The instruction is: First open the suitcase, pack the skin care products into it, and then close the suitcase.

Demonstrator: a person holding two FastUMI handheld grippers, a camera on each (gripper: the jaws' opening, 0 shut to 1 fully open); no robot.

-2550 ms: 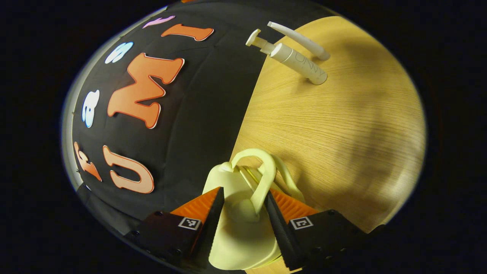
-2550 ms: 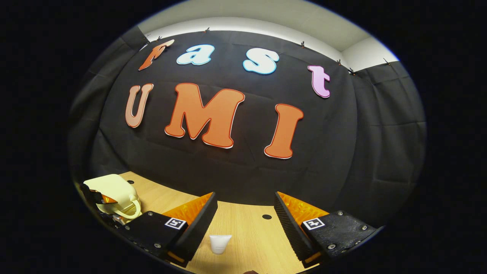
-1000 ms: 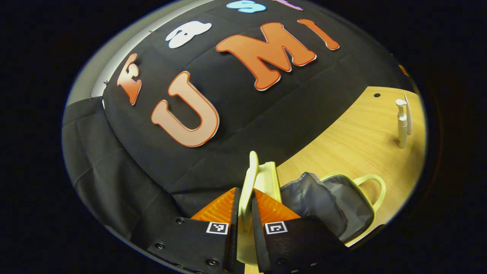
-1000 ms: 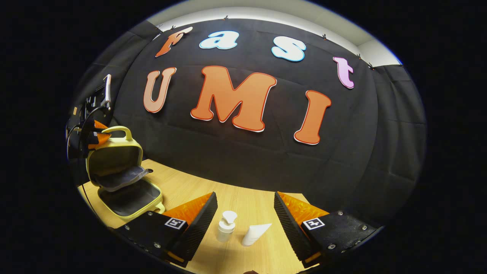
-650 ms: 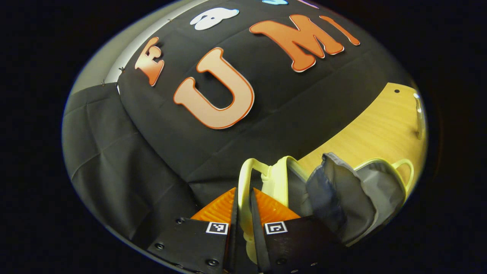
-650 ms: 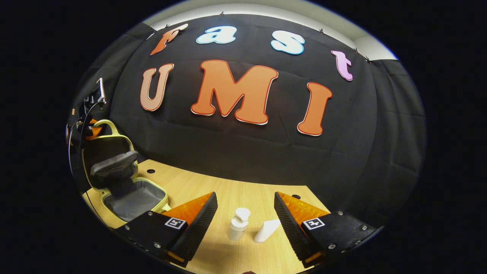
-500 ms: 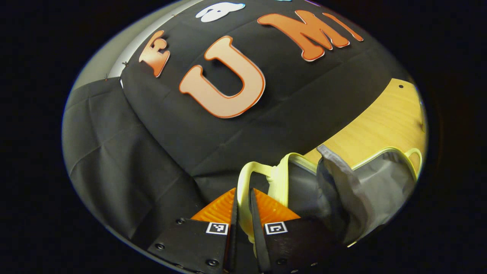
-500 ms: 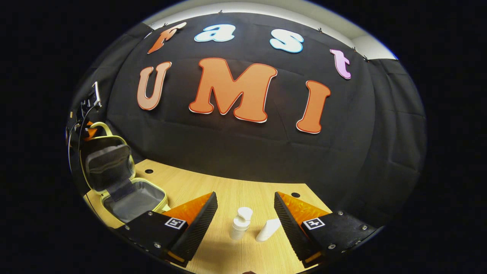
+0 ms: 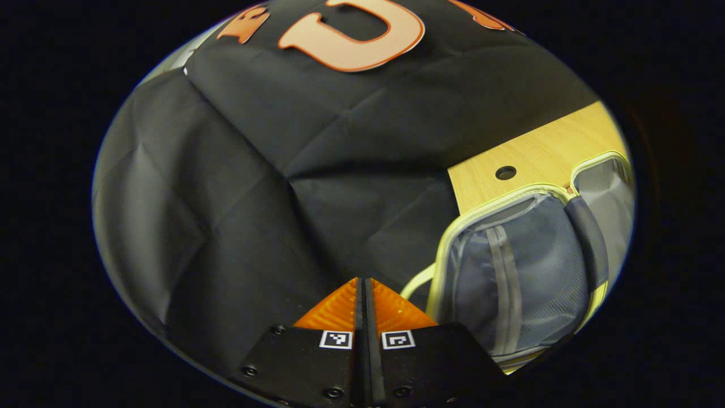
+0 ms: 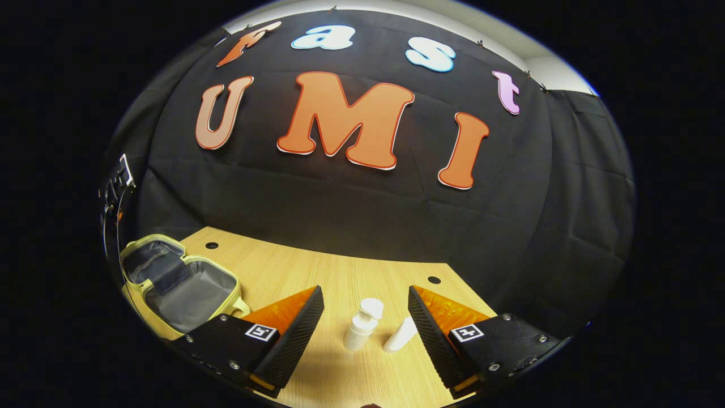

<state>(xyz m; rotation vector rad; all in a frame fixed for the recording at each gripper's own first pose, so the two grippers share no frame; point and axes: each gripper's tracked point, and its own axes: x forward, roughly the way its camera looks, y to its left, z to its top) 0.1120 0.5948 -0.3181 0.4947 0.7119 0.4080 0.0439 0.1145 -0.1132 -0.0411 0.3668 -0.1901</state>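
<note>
In the left gripper view, the left gripper [image 9: 364,294] is clenched with its two orange fingers pressed flat together and nothing between them; half a second ago they pinched the pale yellow handle of the suitcase lid, and that handle has since slipped out and now curves just right of the fingertips. The suitcase [image 9: 527,283] lies open on the wooden table [image 9: 538,156], its lid now down flat with the grey mesh pocket facing up, where before it stood raised. A small round hole [image 9: 505,172] in the table sits just behind the suitcase. No writing on the suitcase can be read.

In the right gripper view, the right gripper [image 10: 365,317] is released, its fingers spread wide above the table. The pump bottle [image 10: 362,324] and the white tube [image 10: 401,334] stand between the fingers, a little closer than before. The suitcase [image 10: 175,280] lies well left of the bottle, both halves flat and grey inside. Any label on the bottle or tube is too small to read.
</note>
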